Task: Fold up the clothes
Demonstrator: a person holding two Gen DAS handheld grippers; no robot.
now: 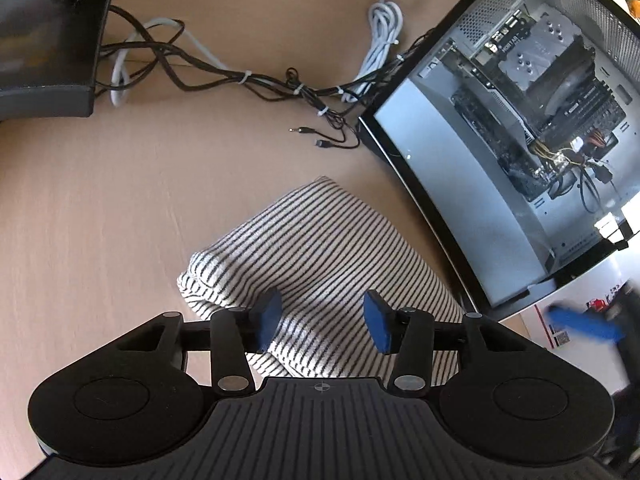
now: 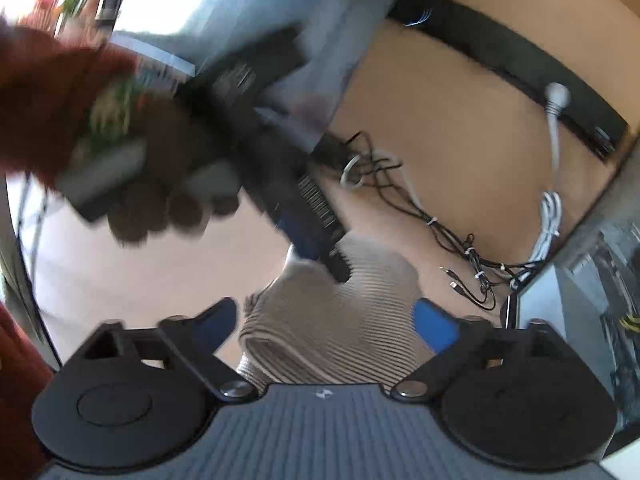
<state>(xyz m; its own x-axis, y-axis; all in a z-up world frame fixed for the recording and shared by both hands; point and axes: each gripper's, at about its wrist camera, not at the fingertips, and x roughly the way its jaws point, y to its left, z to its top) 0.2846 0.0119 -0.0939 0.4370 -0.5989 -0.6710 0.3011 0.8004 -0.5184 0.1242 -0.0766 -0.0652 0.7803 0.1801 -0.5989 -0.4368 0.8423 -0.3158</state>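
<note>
A folded black-and-white striped garment (image 1: 320,248) lies on the light wooden table (image 1: 100,200), rolled at its left edge. My left gripper (image 1: 326,322) hovers over its near part. The blue pads (image 1: 270,318) stand apart and press on nothing, so it is open. In the right wrist view the same garment (image 2: 336,320) lies below my right gripper (image 2: 326,322), whose jaws stand wide open on either side of it. The left gripper (image 2: 308,216) shows there as a blur over the garment's far end, held by a hand (image 2: 152,184). One blurred blue finger of the right gripper (image 1: 584,328) appears at the left wrist view's right edge.
A computer case with a glass side (image 1: 500,160) stands close to the garment's right. Tangled black and white cables (image 1: 240,80) run across the far table. A dark monitor base (image 1: 48,40) sits at the far left. A black bar (image 2: 500,52) lines the table's back.
</note>
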